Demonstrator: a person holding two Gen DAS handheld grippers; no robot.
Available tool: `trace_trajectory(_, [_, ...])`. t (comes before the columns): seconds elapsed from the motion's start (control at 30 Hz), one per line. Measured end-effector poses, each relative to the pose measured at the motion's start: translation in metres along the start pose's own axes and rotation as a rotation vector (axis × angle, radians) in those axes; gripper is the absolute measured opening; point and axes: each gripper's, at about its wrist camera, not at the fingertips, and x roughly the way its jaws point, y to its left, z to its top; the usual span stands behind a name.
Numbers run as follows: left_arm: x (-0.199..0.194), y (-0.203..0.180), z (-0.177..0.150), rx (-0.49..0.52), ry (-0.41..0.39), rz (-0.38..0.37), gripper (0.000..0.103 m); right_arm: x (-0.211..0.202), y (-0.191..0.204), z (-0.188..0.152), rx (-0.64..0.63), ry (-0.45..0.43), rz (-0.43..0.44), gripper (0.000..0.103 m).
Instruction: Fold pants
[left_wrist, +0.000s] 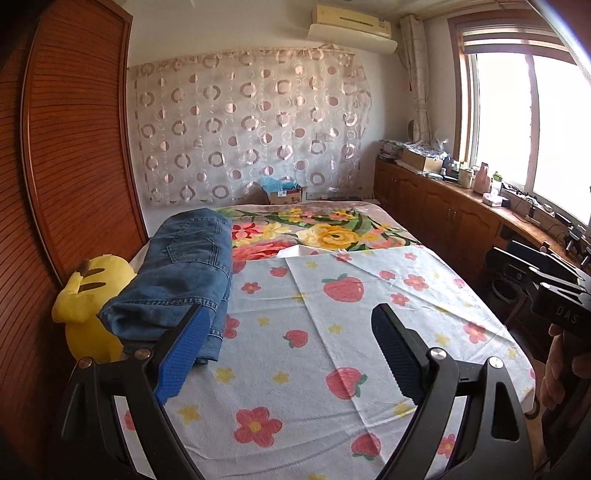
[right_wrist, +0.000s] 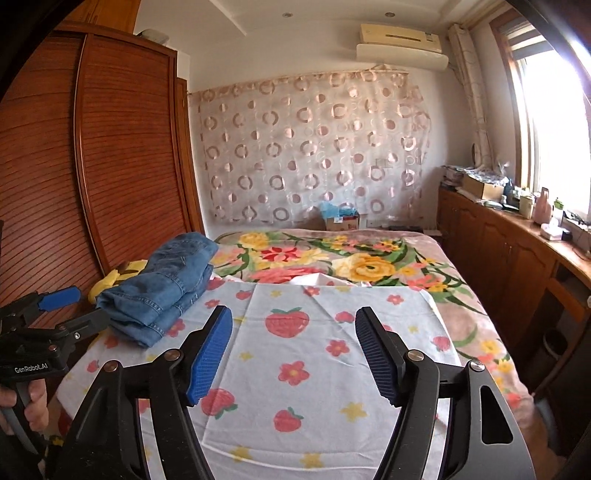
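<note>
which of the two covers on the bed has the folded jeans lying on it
The strawberry-print sheet, the pale one nearer the grippers. The folded jeans lie on its left edge; the floral blanket beyond carries none.

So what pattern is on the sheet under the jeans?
Strawberries and flowers on pale blue-white sheet; right wrist view shows it best.

Left gripper (left_wrist: 291, 354): we see black arms, blue textured fingers (left_wrist: 183, 354), silver screws.
Right gripper (right_wrist: 293, 354): ours matches it.
Marking: white "GenRobot.AI" on our left handle.
</note>
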Motion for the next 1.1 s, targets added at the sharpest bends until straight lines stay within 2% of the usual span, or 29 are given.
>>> trace_trajectory(1.1, [-0.006,0.001,0.001,-0.006,-0.005,0.005,0.09,-0.01,-0.013,-0.014,0.002,-0.015,-0.006,0.071])
